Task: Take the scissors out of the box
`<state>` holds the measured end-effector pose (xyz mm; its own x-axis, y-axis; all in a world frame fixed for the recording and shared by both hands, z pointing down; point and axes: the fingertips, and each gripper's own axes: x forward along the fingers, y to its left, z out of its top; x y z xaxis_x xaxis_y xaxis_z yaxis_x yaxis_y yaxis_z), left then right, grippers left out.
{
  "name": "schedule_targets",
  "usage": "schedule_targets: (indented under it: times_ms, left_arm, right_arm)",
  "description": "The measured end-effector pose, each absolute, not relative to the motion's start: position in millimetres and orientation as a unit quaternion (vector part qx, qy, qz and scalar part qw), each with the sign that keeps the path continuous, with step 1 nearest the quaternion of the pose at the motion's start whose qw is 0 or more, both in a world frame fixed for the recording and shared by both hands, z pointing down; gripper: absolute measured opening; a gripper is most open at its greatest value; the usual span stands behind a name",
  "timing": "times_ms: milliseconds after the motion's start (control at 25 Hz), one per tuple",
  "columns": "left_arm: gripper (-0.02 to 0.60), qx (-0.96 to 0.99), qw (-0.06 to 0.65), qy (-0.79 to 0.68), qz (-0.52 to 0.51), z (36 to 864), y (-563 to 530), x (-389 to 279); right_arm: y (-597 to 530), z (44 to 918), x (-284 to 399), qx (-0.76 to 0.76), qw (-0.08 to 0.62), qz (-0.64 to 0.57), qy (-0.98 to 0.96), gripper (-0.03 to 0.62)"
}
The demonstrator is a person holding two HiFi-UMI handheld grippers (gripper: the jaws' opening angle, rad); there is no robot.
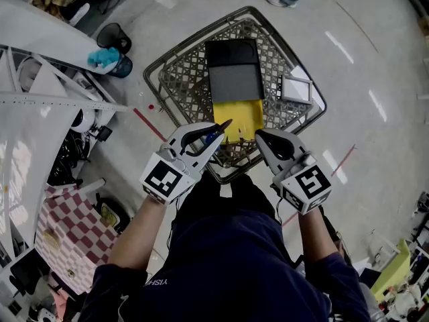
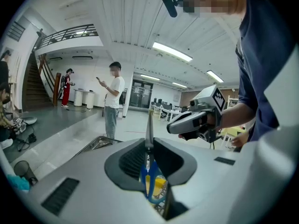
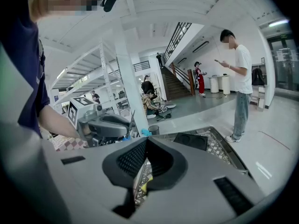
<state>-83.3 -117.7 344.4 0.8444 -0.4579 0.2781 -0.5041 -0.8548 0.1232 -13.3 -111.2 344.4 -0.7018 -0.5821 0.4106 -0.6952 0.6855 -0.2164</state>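
The scissors (image 1: 216, 134) have blue handles (image 2: 150, 180) and a grey blade (image 2: 149, 127) standing upright. My left gripper (image 1: 220, 130) is shut on them, held above the near rim of the wire basket (image 1: 175, 79). In the basket lies the box: a black sleeve (image 1: 232, 66) with a yellow tray (image 1: 240, 116) slid out toward me. My right gripper (image 1: 259, 135) hovers just right of the left one, jaws shut on nothing, near the tray's front edge. From the right gripper view, the left gripper (image 3: 103, 126) and the scissors blade (image 3: 132, 123) show at left.
A small grey-framed white pad (image 1: 295, 88) lies in the basket's right corner. A white metal rack (image 1: 40, 106) and a checked cloth (image 1: 67, 227) stand at left. A black bin (image 1: 112, 37) stands beyond. A person (image 2: 112, 101) stands on the floor past the basket.
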Motion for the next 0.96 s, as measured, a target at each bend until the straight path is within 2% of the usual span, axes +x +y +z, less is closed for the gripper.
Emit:
schedule_targets:
  times_ms: [960]
  left_arm:
    - [0.074,0.956,0.1,-0.244,0.131,353.5,-124.7,-76.0]
  right_arm:
    - [-116.7,357.1,-7.9,0.355,0.167,0.197,-0.899,0.017]
